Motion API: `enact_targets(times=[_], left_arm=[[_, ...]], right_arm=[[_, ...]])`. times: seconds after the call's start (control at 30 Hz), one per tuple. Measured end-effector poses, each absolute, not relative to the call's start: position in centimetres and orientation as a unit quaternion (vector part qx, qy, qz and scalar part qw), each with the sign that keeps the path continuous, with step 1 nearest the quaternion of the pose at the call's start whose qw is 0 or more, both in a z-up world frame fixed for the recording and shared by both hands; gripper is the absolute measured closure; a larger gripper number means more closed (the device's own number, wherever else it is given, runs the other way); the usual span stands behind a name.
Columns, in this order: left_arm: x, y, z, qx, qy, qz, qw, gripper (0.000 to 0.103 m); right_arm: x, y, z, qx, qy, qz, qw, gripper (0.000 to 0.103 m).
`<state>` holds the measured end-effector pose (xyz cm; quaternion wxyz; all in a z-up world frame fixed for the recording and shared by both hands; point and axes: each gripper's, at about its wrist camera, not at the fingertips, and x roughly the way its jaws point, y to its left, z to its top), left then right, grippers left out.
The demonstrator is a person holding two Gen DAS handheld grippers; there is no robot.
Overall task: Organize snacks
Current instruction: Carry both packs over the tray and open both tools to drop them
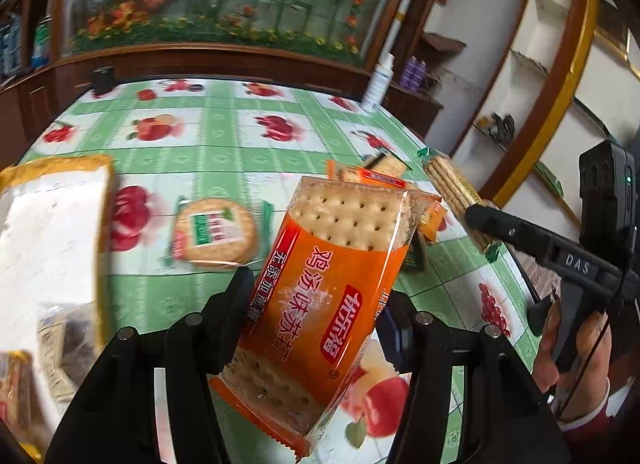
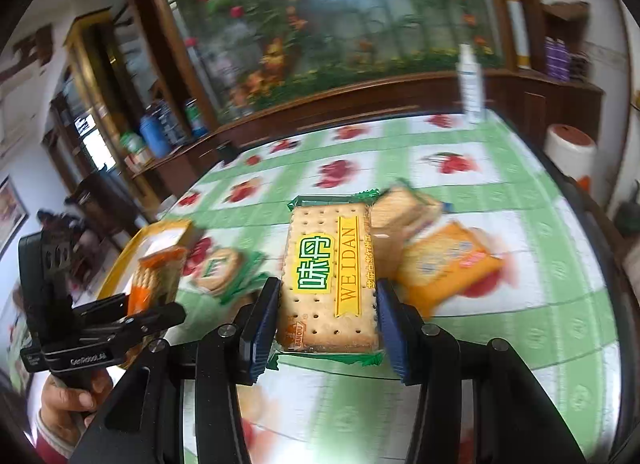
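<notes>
My left gripper (image 1: 316, 304) is shut on an orange soda cracker pack (image 1: 332, 264), which hangs tilted above the green fruit-print tablecloth (image 1: 224, 136). My right gripper (image 2: 326, 304) is shut on a green and yellow Weidan cracker pack (image 2: 328, 276), its blue pads against the pack's long sides. In the right wrist view the orange pack (image 2: 154, 276) is at the left, over a yellow-rimmed tray (image 2: 120, 260). A round cracker pack (image 1: 214, 232) lies on the cloth between the two grippers.
The tray (image 1: 52, 168) at the left holds a few wrapped snacks. More packs lie at the right: a yellow-orange one (image 2: 448, 264) and a sandwich biscuit pack (image 2: 404, 204). A white bottle (image 2: 470, 80) stands at the far table edge. A wooden cabinet runs behind.
</notes>
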<state>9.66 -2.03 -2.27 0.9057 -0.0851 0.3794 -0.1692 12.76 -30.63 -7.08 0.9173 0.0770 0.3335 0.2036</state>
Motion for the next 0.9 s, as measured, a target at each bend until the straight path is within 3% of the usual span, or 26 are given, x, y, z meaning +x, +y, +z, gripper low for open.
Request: enact_targets(times=[0.9], left_arm=[[4.0,15.4,-2.1,-0.171,0.316,0.067,0.931,0.047]], right_arm=[[10.0,-8.3,-5.1,-0.094,0.296,0.349,0.884,0.055]])
